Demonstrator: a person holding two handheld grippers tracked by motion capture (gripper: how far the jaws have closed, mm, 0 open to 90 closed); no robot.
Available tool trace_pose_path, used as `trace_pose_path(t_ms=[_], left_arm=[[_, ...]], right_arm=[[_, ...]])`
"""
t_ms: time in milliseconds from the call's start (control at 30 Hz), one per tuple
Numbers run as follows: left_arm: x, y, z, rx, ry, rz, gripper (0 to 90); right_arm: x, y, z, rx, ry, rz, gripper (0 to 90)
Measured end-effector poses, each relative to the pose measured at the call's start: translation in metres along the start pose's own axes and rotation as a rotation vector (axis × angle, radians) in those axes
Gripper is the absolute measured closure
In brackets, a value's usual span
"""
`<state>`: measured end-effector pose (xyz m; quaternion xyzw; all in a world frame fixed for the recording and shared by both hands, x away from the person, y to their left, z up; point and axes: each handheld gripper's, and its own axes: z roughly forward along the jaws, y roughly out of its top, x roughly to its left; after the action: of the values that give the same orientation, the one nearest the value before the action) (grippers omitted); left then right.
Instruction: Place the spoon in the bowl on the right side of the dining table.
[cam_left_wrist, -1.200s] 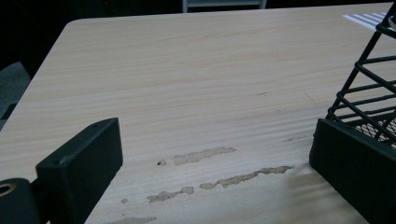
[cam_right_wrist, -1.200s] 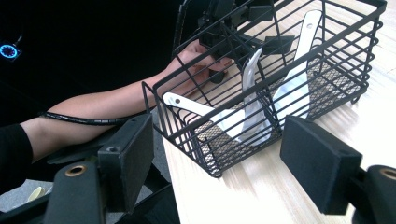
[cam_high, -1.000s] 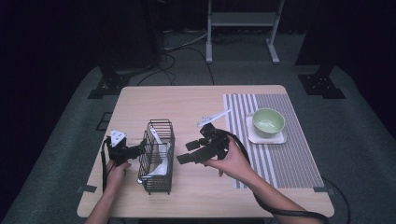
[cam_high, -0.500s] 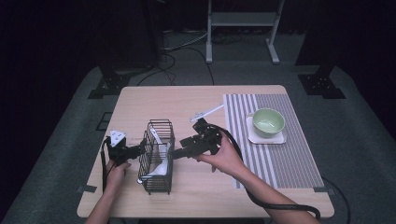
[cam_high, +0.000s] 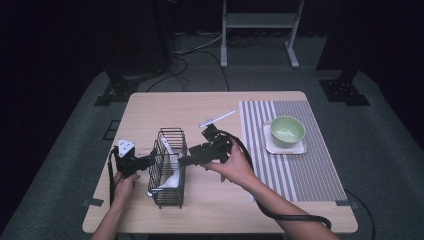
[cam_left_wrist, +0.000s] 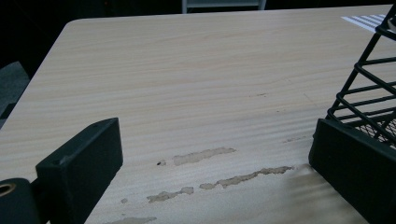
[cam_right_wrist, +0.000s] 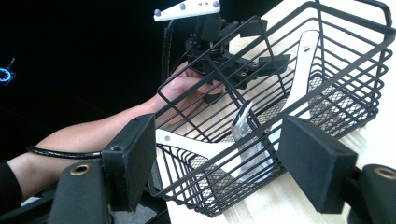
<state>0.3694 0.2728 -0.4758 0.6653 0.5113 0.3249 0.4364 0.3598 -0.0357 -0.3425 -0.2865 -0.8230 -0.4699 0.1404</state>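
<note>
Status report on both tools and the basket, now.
Left tool open at the basket's left side. Right tool open at its right side, empty. White utensils inside the basket. One white utensil lies loose on the table.

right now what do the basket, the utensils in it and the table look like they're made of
Basket: thin metal wire with a matte black coating, going by the welded grid and mesh floor. Utensils: probably white plastic, smooth and slightly glossy; one piece looks shinier, possibly metal or clear plastic. Table: pale wood or wood-look laminate, with visible grain and worn patches in the surface.
</note>
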Motion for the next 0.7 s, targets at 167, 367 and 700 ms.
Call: trace_pose_path(t_ms=[167, 367, 700], left_arm=[[0.000, 0.000, 0.000, -0.001, -0.001, -0.001, 1.6], [0.000, 0.000, 0.000, -0.001, -0.001, -0.002, 1.6], [0.000, 0.000, 0.000, 0.000, -0.002, -0.004, 1.6]], right_arm=[[-0.001, 0.001, 0.005, 0.004, -0.003, 0.012, 31.1], [-0.002, 0.002, 0.010, 0.008, -0.010, 0.013, 34.2], [-0.004, 0.005, 0.016, 0.028, -0.065, 0.021, 46.6]])
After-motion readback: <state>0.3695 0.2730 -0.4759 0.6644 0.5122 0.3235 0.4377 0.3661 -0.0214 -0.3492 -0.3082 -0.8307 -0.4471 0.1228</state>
